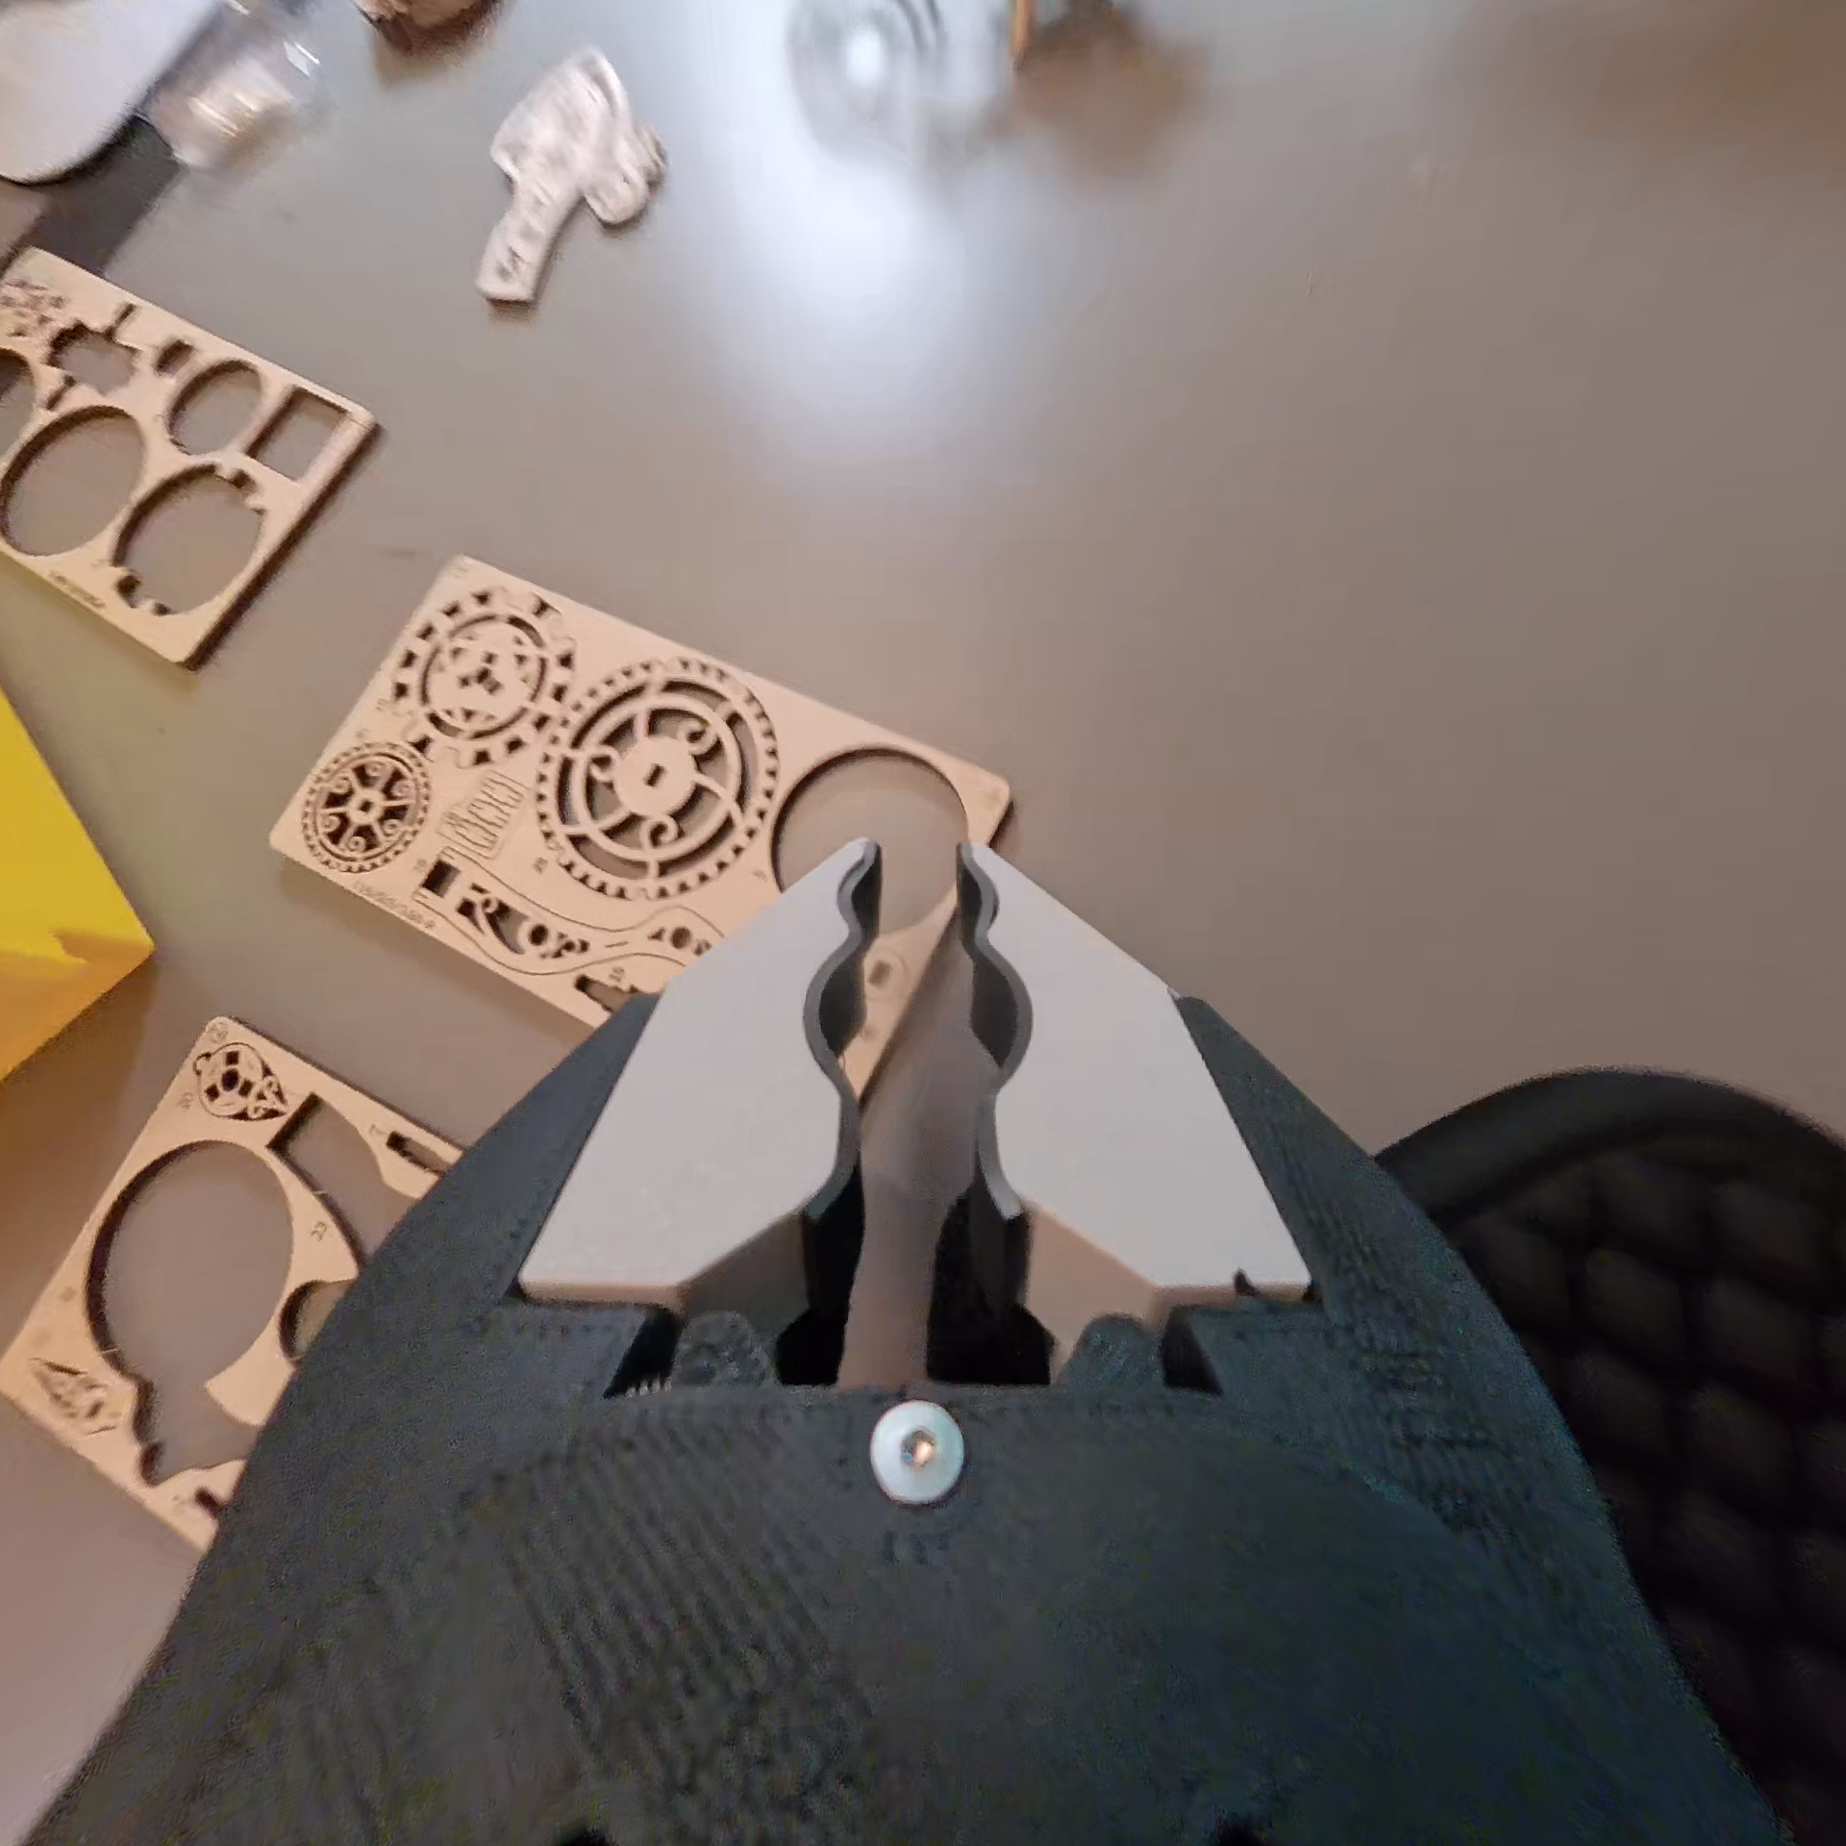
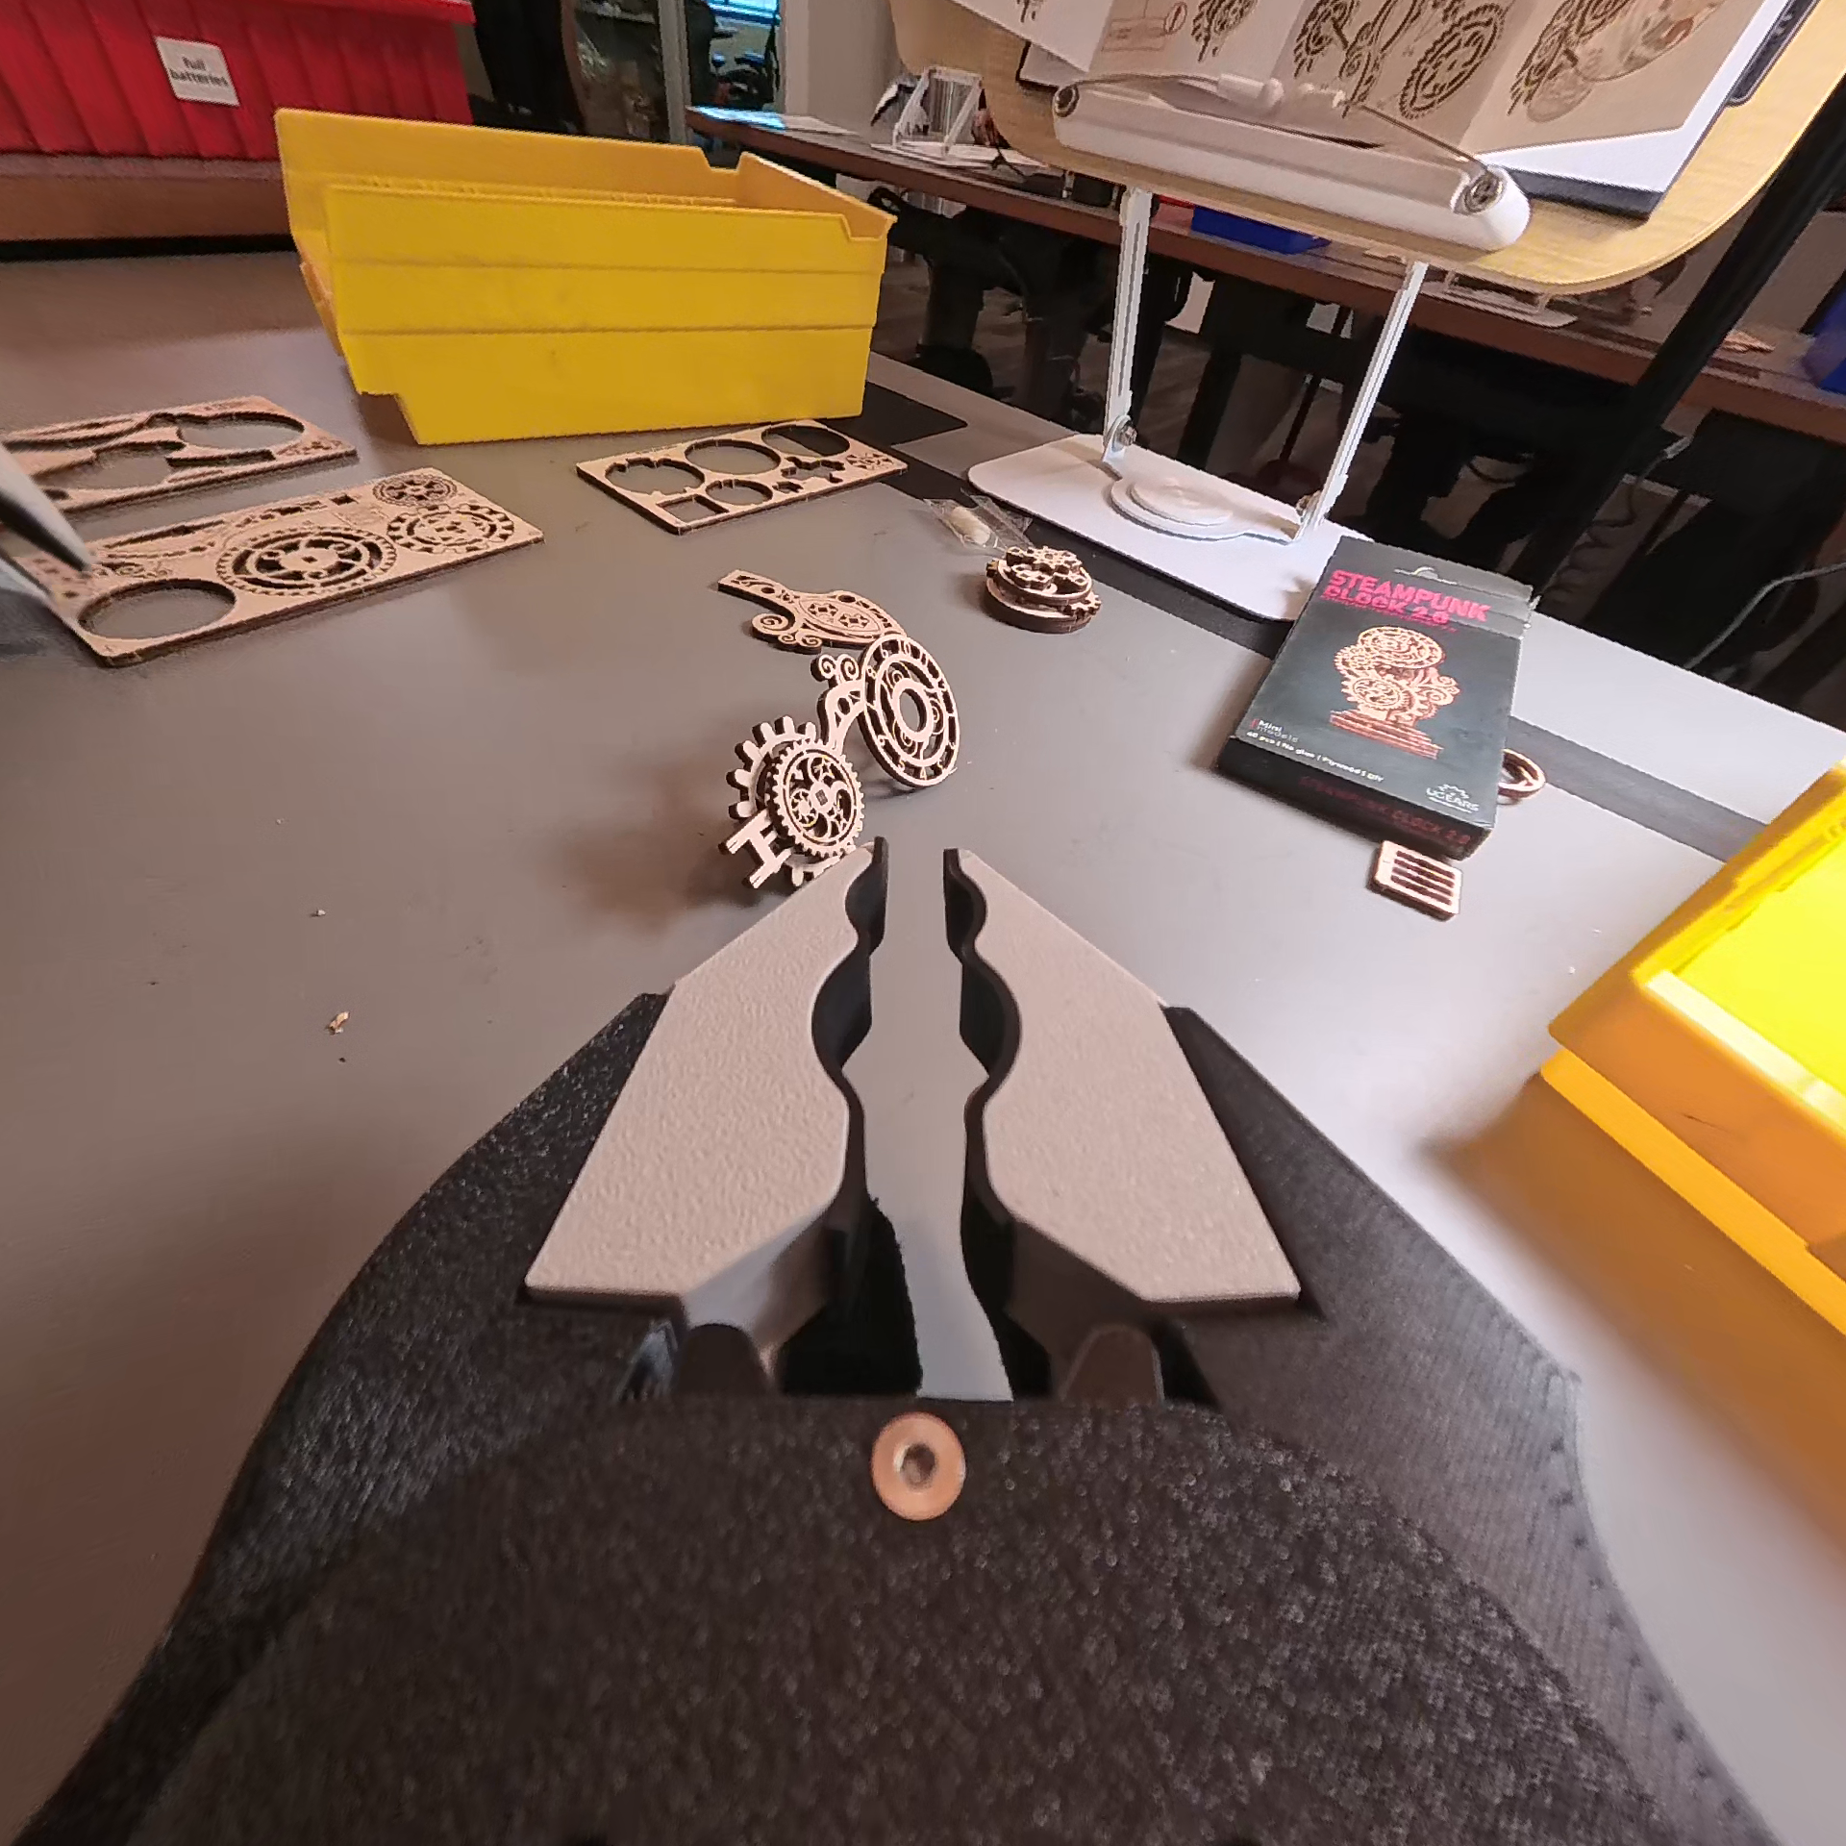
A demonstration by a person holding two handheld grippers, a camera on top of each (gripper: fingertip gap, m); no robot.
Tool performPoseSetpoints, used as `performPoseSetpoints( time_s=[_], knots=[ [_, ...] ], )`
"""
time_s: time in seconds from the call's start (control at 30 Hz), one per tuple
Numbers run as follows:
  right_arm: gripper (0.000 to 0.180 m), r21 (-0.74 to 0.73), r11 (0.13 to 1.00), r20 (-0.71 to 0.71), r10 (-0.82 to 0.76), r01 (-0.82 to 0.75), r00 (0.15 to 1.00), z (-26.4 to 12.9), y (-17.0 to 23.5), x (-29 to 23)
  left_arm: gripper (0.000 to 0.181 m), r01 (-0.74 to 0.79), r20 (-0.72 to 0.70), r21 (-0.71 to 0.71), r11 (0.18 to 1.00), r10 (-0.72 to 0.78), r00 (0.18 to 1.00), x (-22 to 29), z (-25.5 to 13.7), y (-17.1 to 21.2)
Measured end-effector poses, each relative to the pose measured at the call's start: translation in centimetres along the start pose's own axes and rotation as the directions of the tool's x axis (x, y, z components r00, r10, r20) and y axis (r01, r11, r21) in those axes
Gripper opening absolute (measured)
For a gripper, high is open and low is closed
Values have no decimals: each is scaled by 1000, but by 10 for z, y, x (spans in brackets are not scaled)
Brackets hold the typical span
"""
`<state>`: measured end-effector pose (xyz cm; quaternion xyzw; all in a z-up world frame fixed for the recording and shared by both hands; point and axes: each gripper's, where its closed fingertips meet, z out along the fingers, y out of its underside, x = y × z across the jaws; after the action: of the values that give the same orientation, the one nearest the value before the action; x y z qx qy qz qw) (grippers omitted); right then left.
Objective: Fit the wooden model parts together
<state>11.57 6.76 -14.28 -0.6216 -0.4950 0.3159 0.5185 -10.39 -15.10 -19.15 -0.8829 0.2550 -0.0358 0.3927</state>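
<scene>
Wooden gear assembly (image 2: 844,744) lies on the grey table (image 2: 400,899) just beyond the tips of the right tongs (image 2: 914,859), a little to their left; only the right wrist view shows it. Its long axis goes from the small gear near the tips away and rightward to the larger ring. These tongs are low, nearly level, with a narrow gap, holding nothing. The left tongs (image 1: 919,854) look steeply down over a wooden parts sheet (image 1: 639,789), narrowly open and empty.
</scene>
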Motion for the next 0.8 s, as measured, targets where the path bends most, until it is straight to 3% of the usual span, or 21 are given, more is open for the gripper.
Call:
performPoseSetpoints(
  time_s=[0.13,0.27,0.37,0.6,0.8],
  knots=[
    [9,16,1000,3,4,-4,1000,-3,-3,1,30,215,36,183,959,-225,974,-34,-23,-23],
    [9,38,999,9,10,-11,1000,-6,-8,1,36,366,138,259,894,-409,902,-87,-53,-31],
    [9,53,998,15,20,-21,1000,-9,-11,1,45,464,122,283,839,-512,851,-112,-66,-51],
    [9,108,994,29,20,-23,999,-18,-26,-3,61,466,117,174,867,-488,865,-138,-15,-112],
    [8,159,986,31,42,-46,999,-29,-38,-4,90,496,266,-15,868,-474,839,-175,51,-109]
  ],
)
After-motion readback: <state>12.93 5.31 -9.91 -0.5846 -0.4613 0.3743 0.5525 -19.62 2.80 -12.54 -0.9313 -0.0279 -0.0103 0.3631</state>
